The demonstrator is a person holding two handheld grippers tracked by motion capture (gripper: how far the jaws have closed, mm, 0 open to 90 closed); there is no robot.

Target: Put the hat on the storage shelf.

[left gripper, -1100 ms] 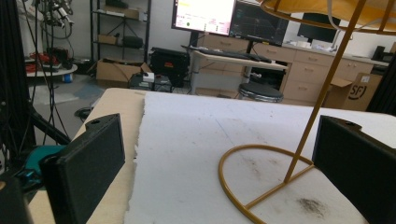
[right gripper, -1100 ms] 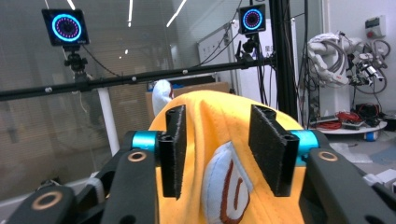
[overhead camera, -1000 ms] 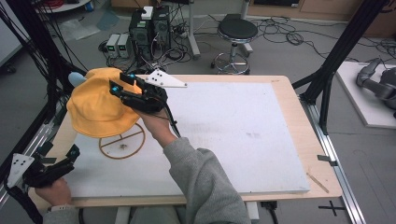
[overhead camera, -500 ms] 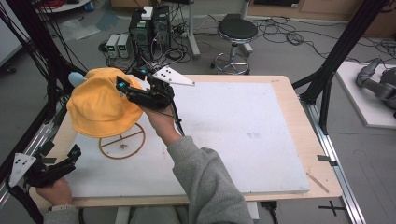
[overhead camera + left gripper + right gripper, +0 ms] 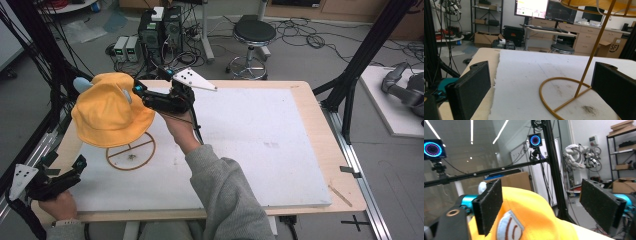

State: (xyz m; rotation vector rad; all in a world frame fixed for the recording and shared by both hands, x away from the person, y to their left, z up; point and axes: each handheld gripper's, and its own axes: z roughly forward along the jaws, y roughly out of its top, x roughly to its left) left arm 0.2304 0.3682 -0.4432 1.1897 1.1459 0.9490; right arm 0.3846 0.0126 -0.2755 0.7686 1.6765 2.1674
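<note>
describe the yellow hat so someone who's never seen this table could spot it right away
Look to the white board's far left corner, where a thin gold wire stand rises. The yellow hat sits on it, by the open right claw, a white patch on its side.

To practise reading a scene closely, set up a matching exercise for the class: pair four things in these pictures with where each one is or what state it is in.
Things:
1. yellow hat
2. wire stand
3. right claw
4. left claw

Places or states:
A. open, low at the table's near left corner
B. round base resting on the white board
C. perched on top of the stand
D. open, raised beside the hat's crown

Pairs: 1-C, 2-B, 3-D, 4-A
</note>
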